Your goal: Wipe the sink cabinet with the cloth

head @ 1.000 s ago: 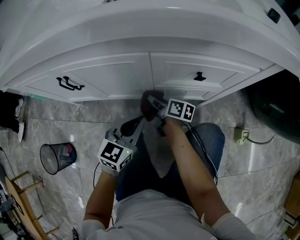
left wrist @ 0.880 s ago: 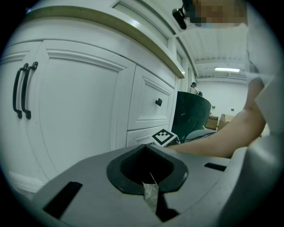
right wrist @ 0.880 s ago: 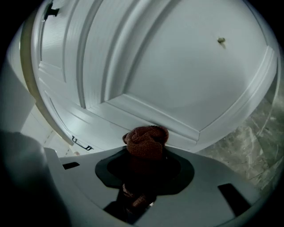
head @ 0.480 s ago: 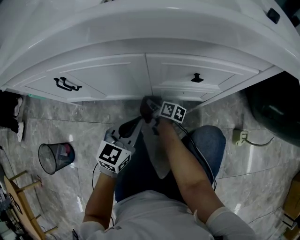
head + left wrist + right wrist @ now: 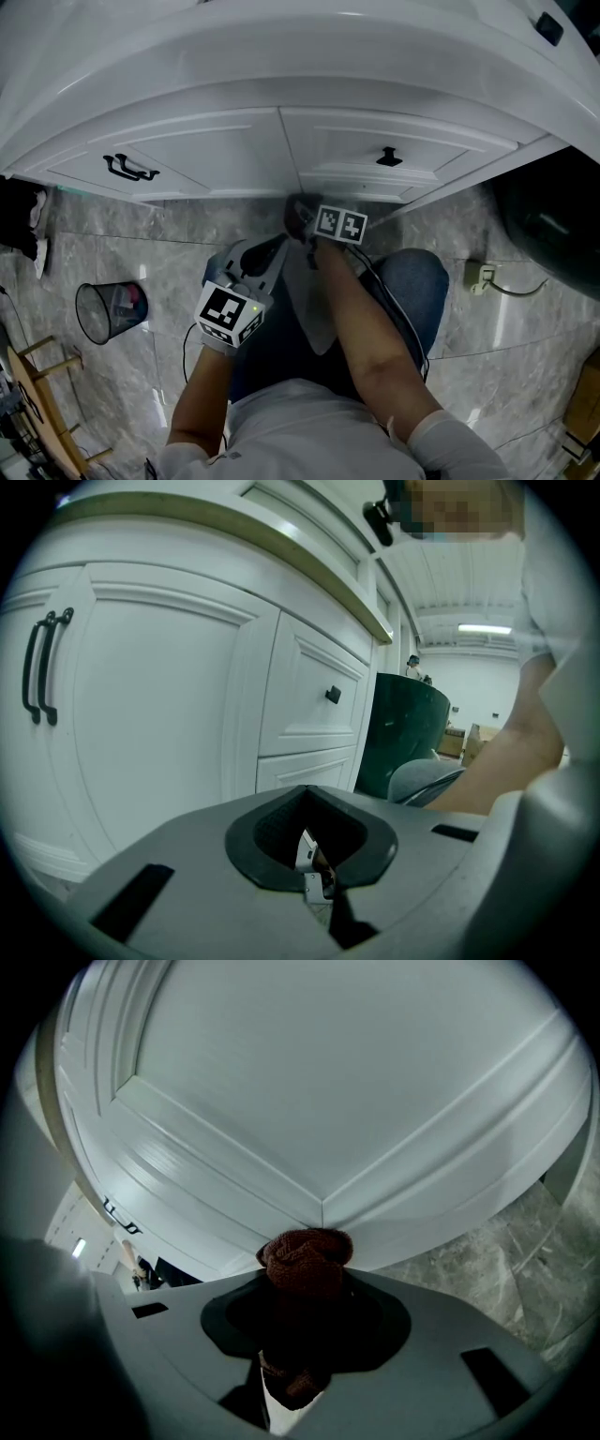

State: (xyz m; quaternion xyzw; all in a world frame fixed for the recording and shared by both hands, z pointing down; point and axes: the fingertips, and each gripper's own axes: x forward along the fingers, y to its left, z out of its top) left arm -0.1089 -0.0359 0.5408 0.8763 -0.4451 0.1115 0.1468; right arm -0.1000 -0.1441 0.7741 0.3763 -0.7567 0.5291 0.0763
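Grey left gripper (image 5: 317,881) low over the lap, jaws clenched, nothing between them. Right gripper (image 5: 302,1312) ahead of it, jaws clamped on bunched rust-brown cloth (image 5: 306,1258), which sits at the sink cabinet door's (image 5: 375,1101) lower panel corner. Knob (image 5: 387,157) above; mesh bin (image 5: 111,312) on the floor, left.

Grey marble floor (image 5: 122,248), mesh wastebasket (image 5: 111,312) at left, dark bin (image 5: 548,220) at right

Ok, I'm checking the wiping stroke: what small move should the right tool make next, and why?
Probably slide sideways along the moulding: the right tool is shut on the bunched cloth, which sits at the lower corner of the cabinet door panel, so a short sweep would wipe that edge.
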